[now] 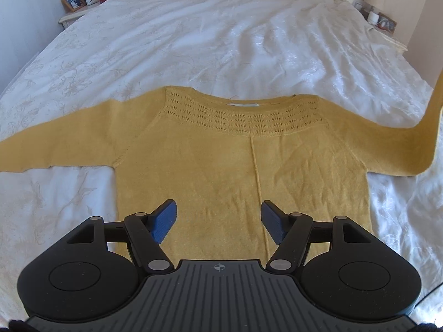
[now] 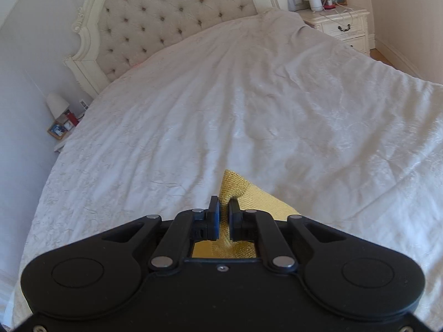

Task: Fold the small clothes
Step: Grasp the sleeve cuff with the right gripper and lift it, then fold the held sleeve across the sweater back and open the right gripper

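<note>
A mustard-yellow knit sweater point(image 1: 227, 166) lies flat on the white bedspread point(image 1: 221, 41), neckline away from me. Its left sleeve lies spread out to the left. Its right sleeve point(image 1: 432, 127) rises off the bed at the right edge of the left wrist view. My left gripper point(image 1: 218, 213) is open and empty, hovering over the sweater's lower body. My right gripper point(image 2: 224, 207) is shut on the sleeve's cuff point(image 2: 235, 188), held above the bed; yellow knit shows between and under the fingers.
A tufted cream headboard point(image 2: 166, 19) stands at the far end of the bed. Nightstands with lamps, photo frames and small items stand on both sides point(image 1: 80, 2) point(image 2: 340, 19). The bedspread point(image 2: 249, 110) stretches wide beyond the sweater.
</note>
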